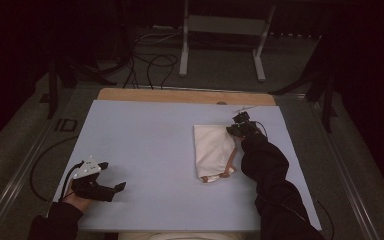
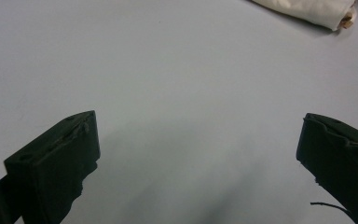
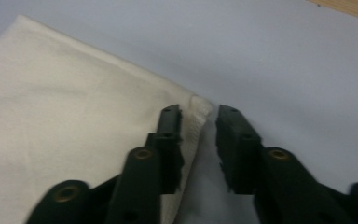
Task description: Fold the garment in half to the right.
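The right arm (image 1: 267, 172), in a dark sleeve, reaches forward from the bottom edge across the right side of the tabletop (image 1: 145, 145), which is pale blue with a bare wooden strip along its far edge. The right gripper (image 1: 241, 125) sits at the far right corner of a cream cloth bag (image 1: 214, 150) that lies flat on the right half of the tabletop. In the right gripper view, the right gripper (image 3: 199, 122) points down at this corner: its jaws stand a narrow gap apart, not closed, with the bag's (image 3: 74, 135) corner lying in the gap. The left-hand jaw lies over the cloth just inside the edge; the other is over bare tabletop just beside it. Whether either jaw presses the cloth cannot be told. The bag's near end, with tan straps (image 1: 220, 172), points toward the person, beside the right forearm. The left hand (image 1: 77, 200) rests at the near left corner of the tabletop, holding the left gripper (image 1: 114, 176) low, pointing to the right, well apart from the bag. In the left gripper view, the left gripper (image 2: 198, 140) has its jaws spread wide and holding nothing, with bare tabletop between them; one end of the bag (image 2: 312, 11) lies far ahead at the upper right.
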Tool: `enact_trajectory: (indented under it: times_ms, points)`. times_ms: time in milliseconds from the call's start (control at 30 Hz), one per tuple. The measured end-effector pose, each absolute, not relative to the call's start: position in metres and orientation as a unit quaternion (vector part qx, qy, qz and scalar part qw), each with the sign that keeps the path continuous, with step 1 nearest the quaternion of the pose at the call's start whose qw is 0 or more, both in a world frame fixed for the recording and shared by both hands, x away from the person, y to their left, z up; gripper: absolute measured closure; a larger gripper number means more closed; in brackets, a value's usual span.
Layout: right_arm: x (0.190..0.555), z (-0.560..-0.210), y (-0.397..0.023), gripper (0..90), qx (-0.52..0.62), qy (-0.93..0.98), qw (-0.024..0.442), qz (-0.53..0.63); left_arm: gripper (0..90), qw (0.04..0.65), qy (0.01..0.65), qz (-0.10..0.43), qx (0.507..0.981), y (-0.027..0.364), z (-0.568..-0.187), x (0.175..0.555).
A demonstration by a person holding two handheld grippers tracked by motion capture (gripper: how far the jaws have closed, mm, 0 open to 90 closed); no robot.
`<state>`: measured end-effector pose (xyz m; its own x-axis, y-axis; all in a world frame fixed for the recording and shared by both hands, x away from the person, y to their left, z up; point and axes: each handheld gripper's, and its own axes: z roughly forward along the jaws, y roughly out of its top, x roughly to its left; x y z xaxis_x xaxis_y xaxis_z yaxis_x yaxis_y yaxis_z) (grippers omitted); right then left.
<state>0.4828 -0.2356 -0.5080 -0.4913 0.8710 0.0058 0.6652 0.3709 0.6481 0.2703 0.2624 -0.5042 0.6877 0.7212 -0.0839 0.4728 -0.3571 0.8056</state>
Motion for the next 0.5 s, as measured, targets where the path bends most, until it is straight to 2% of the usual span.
enact_trajectory:
  times_ms: [133,267,500]
  points:
    - [0.481,-0.501,-0.234,46.7,0.474,0.805,0.171,0.313,0.1,0.434,0.368,0.145,0.809,0.263,-0.504,0.270]
    - [0.477,-0.493,-0.228,40.3,0.462,0.810,0.161,0.323,0.1,0.434,0.368,0.145,0.809,0.263,-0.504,0.270]
    - [0.474,-0.484,-0.212,18.7,0.438,0.821,0.130,0.343,0.1,0.435,0.368,0.147,0.809,0.264,-0.502,0.269]
